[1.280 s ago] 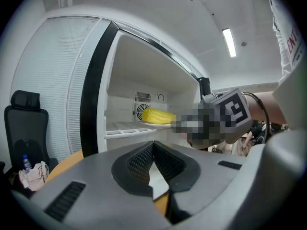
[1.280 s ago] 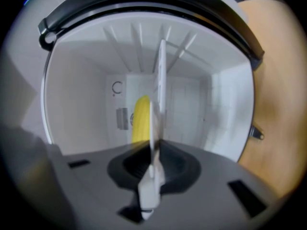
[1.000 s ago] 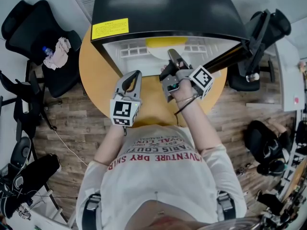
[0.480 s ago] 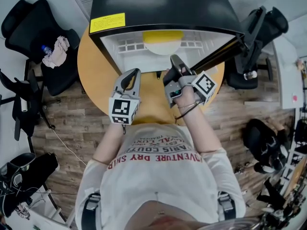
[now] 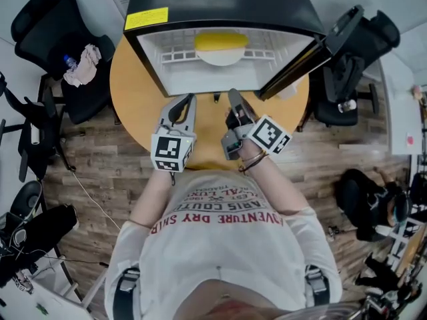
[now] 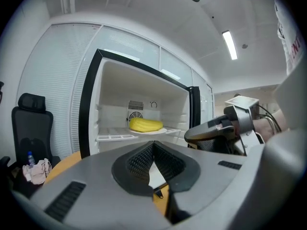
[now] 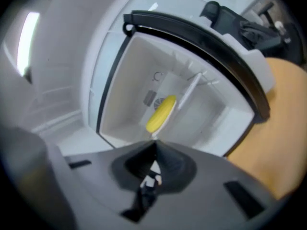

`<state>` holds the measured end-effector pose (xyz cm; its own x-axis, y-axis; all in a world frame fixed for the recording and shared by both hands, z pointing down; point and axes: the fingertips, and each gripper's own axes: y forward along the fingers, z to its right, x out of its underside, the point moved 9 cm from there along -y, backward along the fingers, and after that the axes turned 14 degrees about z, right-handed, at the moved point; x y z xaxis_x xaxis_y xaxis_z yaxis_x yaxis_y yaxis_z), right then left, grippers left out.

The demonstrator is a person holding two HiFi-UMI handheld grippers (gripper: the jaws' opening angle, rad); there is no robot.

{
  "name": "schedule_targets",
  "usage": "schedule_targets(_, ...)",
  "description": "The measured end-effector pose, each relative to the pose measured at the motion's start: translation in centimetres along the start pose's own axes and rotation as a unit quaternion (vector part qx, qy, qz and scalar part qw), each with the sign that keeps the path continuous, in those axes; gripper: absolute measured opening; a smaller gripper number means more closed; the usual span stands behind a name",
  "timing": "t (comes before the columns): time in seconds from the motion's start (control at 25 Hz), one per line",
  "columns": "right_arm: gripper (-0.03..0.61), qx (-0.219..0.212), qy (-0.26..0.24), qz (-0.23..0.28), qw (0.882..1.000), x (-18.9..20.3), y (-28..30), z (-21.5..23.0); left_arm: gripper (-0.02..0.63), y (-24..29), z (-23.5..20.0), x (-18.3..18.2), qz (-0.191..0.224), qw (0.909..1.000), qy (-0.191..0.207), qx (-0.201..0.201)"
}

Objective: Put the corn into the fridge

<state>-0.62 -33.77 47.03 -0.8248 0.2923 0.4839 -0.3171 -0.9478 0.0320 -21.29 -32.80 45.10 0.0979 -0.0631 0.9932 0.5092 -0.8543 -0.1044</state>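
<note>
The yellow corn (image 5: 221,41) lies on a white plate (image 5: 220,59) on the shelf inside the open black fridge (image 5: 220,5). It also shows in the left gripper view, corn (image 6: 145,124), and in the right gripper view, corn (image 7: 160,113). My left gripper (image 5: 186,101) hovers over the table in front of the fridge, jaws shut and empty. My right gripper (image 5: 234,96) is beside it, outside the fridge; its jaws have just been closing with nothing between them and are now shut. The fridge door (image 5: 300,55) swings open to the right.
The fridge stands on a round orange table (image 5: 130,92). A black chair (image 5: 57,42) holding a cloth and bottle (image 5: 80,69) stands at the left. Another black chair (image 5: 350,59) is behind the open door. Bags and cables lie on the wooden floor.
Both grippers have drawn back from the fridge opening toward the person. The right gripper has rolled and its jaws have closed, empty. The corn stays on the plate.
</note>
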Motion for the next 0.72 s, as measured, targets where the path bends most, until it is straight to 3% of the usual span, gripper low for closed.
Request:
schedule_targets(0.12, 0.028, -0.024, -0.116, -0.021, 0.993, 0.1, -1.1, 0.5, 0.028, -0.6, 1.1, -0.3, 0.001, 0.9999, -0.012, -0.008)
schedule_targets(0.2, 0.029, -0.033, -0.201, -0.028, 0.979, -0.1, -1.9, 0.5, 0.028, -1.1, 1.7, -0.4, -0.001, 0.9998, -0.014, -0.012)
schedule_targets(0.28, 0.028, -0.056, -0.288, -0.025, 0.956, -0.5, -2.6, -0.1, 0.028, -1.6, 2.2, -0.4, -0.003, 0.9998, -0.012, -0.017)
schedule_targets(0.4, 0.028, -0.098, -0.404, -0.015, 0.909, -0.8, -3.3, -1.1, 0.028, -2.0, 2.7, -0.5, -0.005, 0.9997, -0.007, -0.022)
schedule_targets(0.48, 0.028, -0.116, -0.444, -0.009, 0.888, -0.8, -3.7, -1.5, 0.028, -2.2, 3.0, -0.6, -0.004, 0.9997, -0.004, -0.024)
schedule_targets(0.72, 0.028, -0.147, -0.482, -0.009, 0.864, -1.0, -3.9, -1.7, 0.028, -2.5, 3.2, -0.6, -0.007, 0.9995, -0.001, -0.029)
